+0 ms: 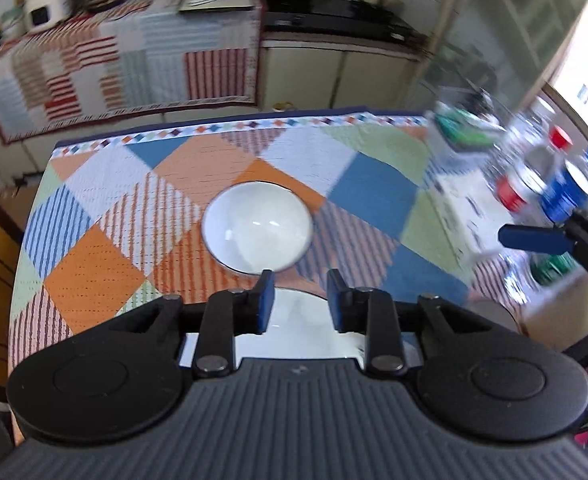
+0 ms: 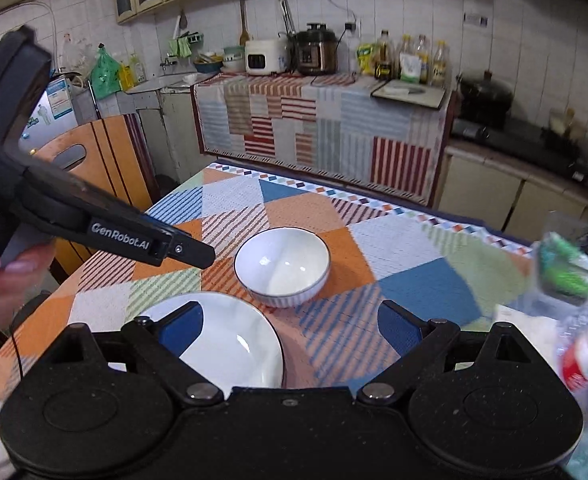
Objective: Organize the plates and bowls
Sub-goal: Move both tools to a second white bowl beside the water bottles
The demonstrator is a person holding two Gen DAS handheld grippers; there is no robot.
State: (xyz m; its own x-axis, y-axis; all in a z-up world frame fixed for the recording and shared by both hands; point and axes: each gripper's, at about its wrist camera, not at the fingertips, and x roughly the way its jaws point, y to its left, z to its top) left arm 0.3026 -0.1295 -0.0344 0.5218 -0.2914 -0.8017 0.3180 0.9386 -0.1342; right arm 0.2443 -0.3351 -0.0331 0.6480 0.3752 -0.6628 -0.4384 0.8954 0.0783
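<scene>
Both held above the patchwork-covered worktop, the left hand-held gripper and the wide-spread right hand-held gripper hang released and empty, bowl ahead, plate beneath; the next grasp should pinch one rim squarely.

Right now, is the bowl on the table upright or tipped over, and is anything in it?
Upright and empty: the bowl sits on its base on the tablecloth, rim up, its white inside bare.

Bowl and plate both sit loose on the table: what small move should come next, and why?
Probably bring the open right gripper down to the bowl's rim to lift it onto the plate. The bowl stands apart from the plate, both grippers are empty, and the left gripper is only partly open.
</scene>
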